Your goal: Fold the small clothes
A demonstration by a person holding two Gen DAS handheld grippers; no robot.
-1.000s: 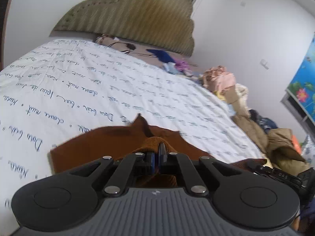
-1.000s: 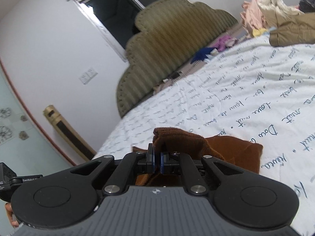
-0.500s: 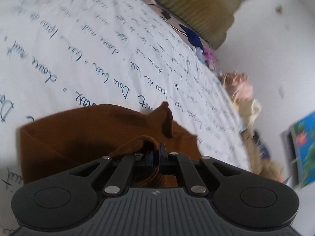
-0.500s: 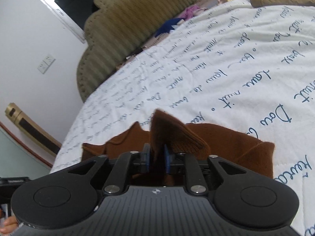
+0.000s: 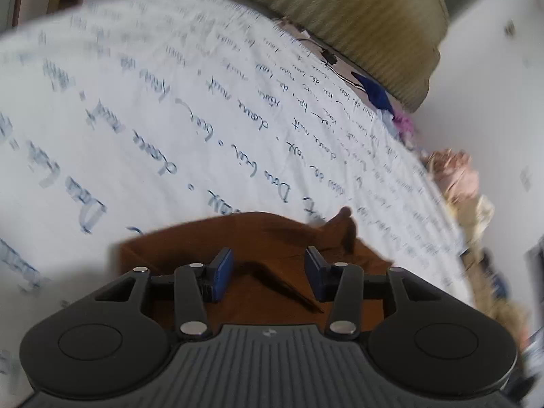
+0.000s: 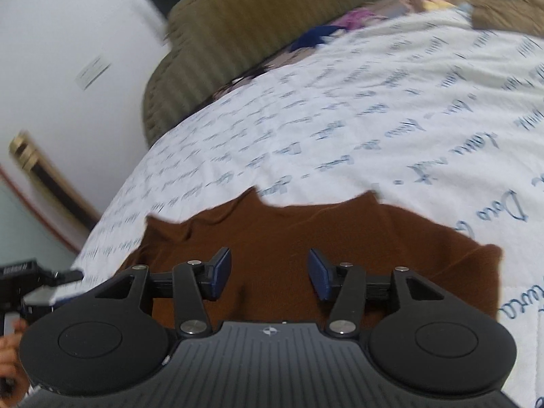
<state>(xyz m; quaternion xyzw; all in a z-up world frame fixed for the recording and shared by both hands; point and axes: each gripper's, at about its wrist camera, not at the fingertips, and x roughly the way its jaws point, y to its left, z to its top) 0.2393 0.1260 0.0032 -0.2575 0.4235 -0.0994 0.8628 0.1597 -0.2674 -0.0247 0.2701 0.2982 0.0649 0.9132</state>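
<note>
A small brown knit garment (image 5: 258, 238) lies folded flat on the white bedsheet (image 5: 170, 129), and in the right wrist view the same brown garment (image 6: 306, 234) spreads across the lower middle. My left gripper (image 5: 268, 272) hovers just over it with its jaws opening, and the blue pads (image 5: 222, 272) press on no cloth. My right gripper (image 6: 268, 277) is above the garment too, its jaws also opening and nothing caught between the pads (image 6: 319, 278). A raised corner of the cloth (image 5: 345, 221) sticks up at the far edge.
An olive ribbed headboard (image 6: 244, 34) stands at the head of the bed. Piles of other clothes (image 5: 455, 170) lie along the far side of the bed, with a tan jacket (image 6: 510, 10) among them. A hand and the other gripper's body (image 6: 20, 292) show at the left edge.
Both grippers were shut on folds of the brown garment and have let go. The lifted folds have dropped, so the garment now lies flat. Both grippers came down closer to the bed.
</note>
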